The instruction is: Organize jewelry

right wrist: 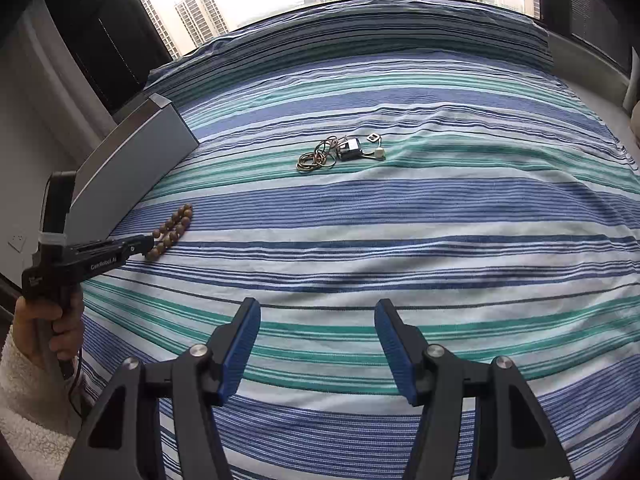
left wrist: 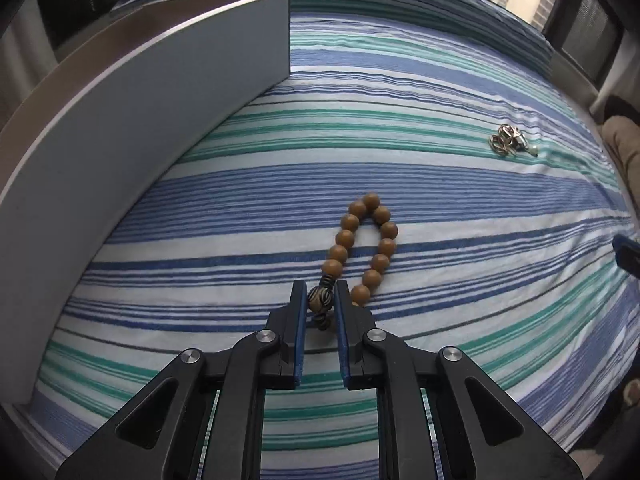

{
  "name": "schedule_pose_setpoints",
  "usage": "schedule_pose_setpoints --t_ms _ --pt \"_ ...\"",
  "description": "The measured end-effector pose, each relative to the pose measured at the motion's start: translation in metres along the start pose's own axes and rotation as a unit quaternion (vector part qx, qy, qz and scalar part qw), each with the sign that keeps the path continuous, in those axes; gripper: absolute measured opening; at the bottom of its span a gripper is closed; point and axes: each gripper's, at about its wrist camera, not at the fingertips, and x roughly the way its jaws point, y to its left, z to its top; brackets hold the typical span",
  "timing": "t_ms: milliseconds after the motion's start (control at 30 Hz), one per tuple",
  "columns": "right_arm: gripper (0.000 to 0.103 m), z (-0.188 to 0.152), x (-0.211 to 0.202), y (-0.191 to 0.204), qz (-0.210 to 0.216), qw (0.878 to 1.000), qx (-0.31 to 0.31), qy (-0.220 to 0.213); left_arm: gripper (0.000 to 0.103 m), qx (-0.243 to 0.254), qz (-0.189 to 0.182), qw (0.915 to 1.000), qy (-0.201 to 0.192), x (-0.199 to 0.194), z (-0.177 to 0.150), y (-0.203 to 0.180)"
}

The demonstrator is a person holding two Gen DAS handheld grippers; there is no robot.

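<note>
Left wrist view: the left gripper (left wrist: 320,294) is pinching the striped end bead of the wooden bead bracelet (left wrist: 362,246), whose loop is lying on the striped bedsheet (left wrist: 460,280) ahead of the fingers. The grey box (left wrist: 132,136) is standing to the left. A tangle of rings and chains (left wrist: 510,140) is lying well apart, far right. In the right wrist view, the right gripper (right wrist: 318,328) is hovering with fingers spread wide, holding nothing, above the sheet.

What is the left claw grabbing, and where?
The left claw pinches the wooden bead bracelet by its striped end bead; the right claw holds nothing.
</note>
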Motion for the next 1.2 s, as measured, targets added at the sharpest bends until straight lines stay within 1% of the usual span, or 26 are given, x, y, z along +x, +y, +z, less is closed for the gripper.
schedule_pose_setpoints --t_ms 67,133,167,233,333,400,467,500,533,567,600,633,667,700,733,833,933,1000,1067,1100,1133,1167,1200 --pt "0.061 0.026 0.009 0.008 0.006 1.0 -0.019 0.006 0.013 0.001 0.008 1.0 -0.006 -0.002 -0.004 0.001" --pt "0.061 0.05 0.03 0.019 -0.005 0.999 -0.036 0.02 0.013 0.001 0.02 0.9997 -0.014 -0.001 -0.007 0.0" --pt "0.061 0.061 0.043 0.018 -0.01 0.999 -0.029 0.02 0.013 -0.003 0.02 0.9997 -0.015 0.0 -0.007 0.001" --pt "0.061 0.078 0.07 0.017 0.001 1.0 -0.013 0.023 0.016 -0.015 0.009 0.9997 -0.015 -0.001 -0.011 0.007" --pt "0.061 0.094 0.109 0.016 -0.019 1.0 0.007 0.021 0.023 -0.023 0.009 0.9995 -0.021 -0.007 -0.014 0.013" --pt "0.06 0.103 0.126 0.015 -0.037 0.999 0.025 0.009 0.024 -0.025 0.012 0.9993 -0.025 -0.009 -0.017 0.016" --pt "0.06 0.108 0.14 0.016 -0.046 0.998 0.039 0.006 0.025 -0.029 0.012 0.9992 -0.025 -0.009 -0.019 0.018" --pt "0.06 0.111 0.142 0.019 -0.058 0.997 0.04 -0.006 0.026 -0.031 0.011 0.9992 -0.024 -0.009 -0.021 0.019" --pt "0.06 0.112 0.144 0.022 -0.072 0.997 0.039 -0.009 0.026 -0.033 0.011 0.9992 -0.022 -0.008 -0.022 0.02" --pt "0.055 0.113 0.146 0.025 -0.089 0.995 0.036 -0.012 0.026 -0.034 0.01 0.9992 -0.019 -0.008 -0.023 0.021" --pt "0.034 0.114 0.147 0.028 -0.11 0.993 0.029 -0.012 0.026 -0.035 0.009 0.9992 -0.018 -0.007 -0.024 0.022" --pt "0.024 0.116 0.148 0.03 -0.12 0.993 0.02 -0.011 0.026 -0.036 0.008 0.9992 -0.017 -0.007 -0.025 0.022" --pt "0.022 0.115 0.147 0.032 -0.12 0.993 0.013 -0.008 0.026 -0.036 0.008 0.9992 -0.016 -0.007 -0.026 0.022" --pt "0.019 0.112 0.144 0.033 -0.118 0.993 0.009 -0.007 0.026 -0.036 0.009 0.9992 -0.015 -0.008 -0.026 0.022" --pt "0.019 0.108 0.138 0.034 -0.11 0.994 0.006 -0.005 0.026 -0.034 0.01 0.9992 -0.016 -0.01 -0.028 0.022" --pt "0.019 0.087 0.11 0.037 -0.073 0.997 -0.005 0.001 0.027 -0.029 0.012 0.9992 -0.022 -0.019 -0.032 0.023" --pt "0.019 0.053 0.077 0.038 -0.042 0.999 -0.02 0.015 0.029 -0.026 0.01 0.9994 -0.021 -0.024 -0.037 0.024" --pt "0.019 0.026 0.058 0.039 -0.031 0.999 -0.03 0.028 0.031 -0.023 0.008 0.9996 -0.017 -0.025 -0.042 0.024" --pt "0.019 -0.001 0.045 0.039 -0.026 0.998 -0.042 0.046 0.037 -0.019 0.006 0.9997 -0.012 -0.026 -0.047 0.022" --pt "0.022 -0.012 0.039 0.038 -0.03 0.997 -0.046 0.054 0.045 -0.016 0.005 0.9998 -0.01 -0.027 -0.049 0.021" --pt "0.022 -0.021 0.034 0.039 -0.036 0.997 -0.046 0.056 0.052 -0.013 0.005 0.9999 -0.01 -0.028 -0.051 0.02" --pt "0.029 -0.028 0.028 0.037 -0.038 0.997 -0.043 0.054 0.055 -0.01 0.005 0.9999 -0.01 -0.03 -0.054 0.019" --pt "0.039 -0.035 0.022 0.034 -0.038 0.997 -0.039 0.05 0.059 -0.008 0.005 0.9999 -0.011 -0.031 -0.055 0.019"
